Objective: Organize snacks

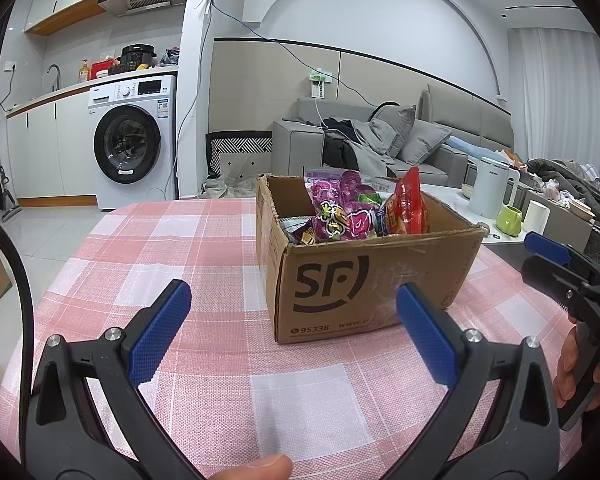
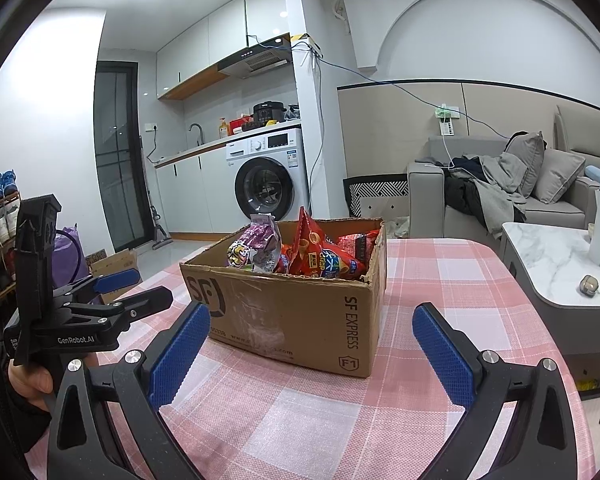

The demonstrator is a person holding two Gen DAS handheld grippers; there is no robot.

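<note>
Several snack bags [image 2: 300, 252] half-hidden behind cardboard box [image 2: 292, 316] walls.

A washing machine [image 2: 269, 176] is standing under the counter, clothes [image 1: 352, 142] are lying heaped on the sofa [image 2: 540, 184], and what looks like a kettle [image 1: 492, 186] is sitting on the marble side table [image 2: 548, 256].

A counter covered by a pink-and-white checked woven cloth [image 1: 204, 248] carries a single open brown corrugated cardboard box [image 1: 364, 280] printed with a black SF logo, standing directly on the cloth toward the counter's far side.
</note>
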